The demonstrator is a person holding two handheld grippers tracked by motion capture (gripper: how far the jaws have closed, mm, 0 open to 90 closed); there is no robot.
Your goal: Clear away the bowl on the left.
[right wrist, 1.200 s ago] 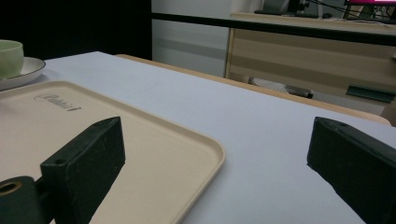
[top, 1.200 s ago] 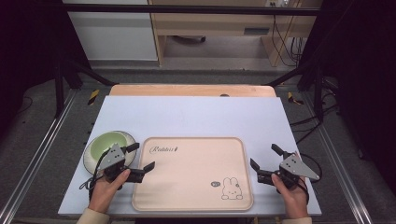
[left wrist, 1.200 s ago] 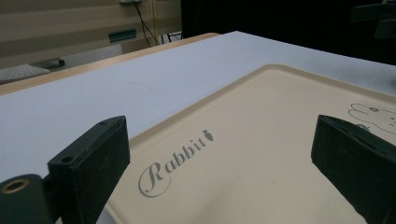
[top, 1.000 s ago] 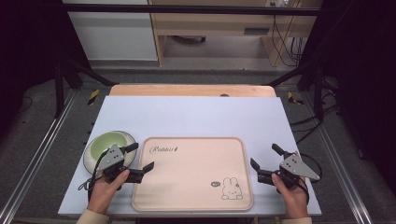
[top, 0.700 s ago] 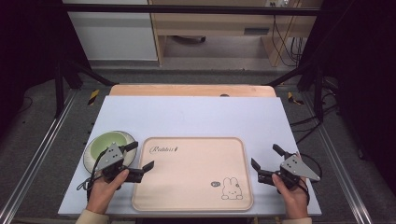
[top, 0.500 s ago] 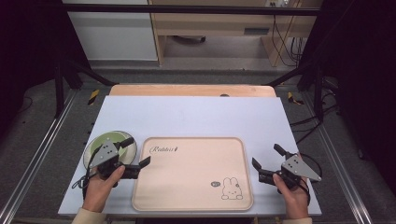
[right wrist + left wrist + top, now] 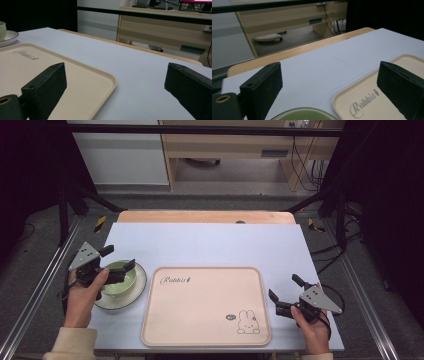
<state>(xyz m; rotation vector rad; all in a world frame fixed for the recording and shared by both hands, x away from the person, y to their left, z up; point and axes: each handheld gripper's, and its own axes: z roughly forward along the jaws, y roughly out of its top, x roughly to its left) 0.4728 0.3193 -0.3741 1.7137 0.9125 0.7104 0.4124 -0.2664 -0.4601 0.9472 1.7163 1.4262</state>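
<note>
Now, the green bowl sits on its pale saucer at the near-left part of the table, just left of the tray, and the left gripper hangs right above it. Its jaws stand wide apart, one past the bowl's far-left rim, the other over its right side; whether either touches the bowl, I cannot tell. In the left gripper view, the bowl's green rim peeks up at the bottom edge, between the two black jaws, with nothing clamped. The person's left hand wraps the handle, cream sleeve low at the near edge.

Just right of the saucer lies the beige tray, flat on the lilac table cover, with a script word printed at its far-left corner and a little rabbit at its near right. Its surface is bare.

Over on the right, the right gripper sits low just off the tray's right edge, jaws spread wide, gripping nothing, held by the right hand. The right gripper view looks across the tray's corner, and there, well off at the far left, sit the saucer and bowl.

Beyond the cover, a strip of the wooden tabletop runs along the far side.
</note>
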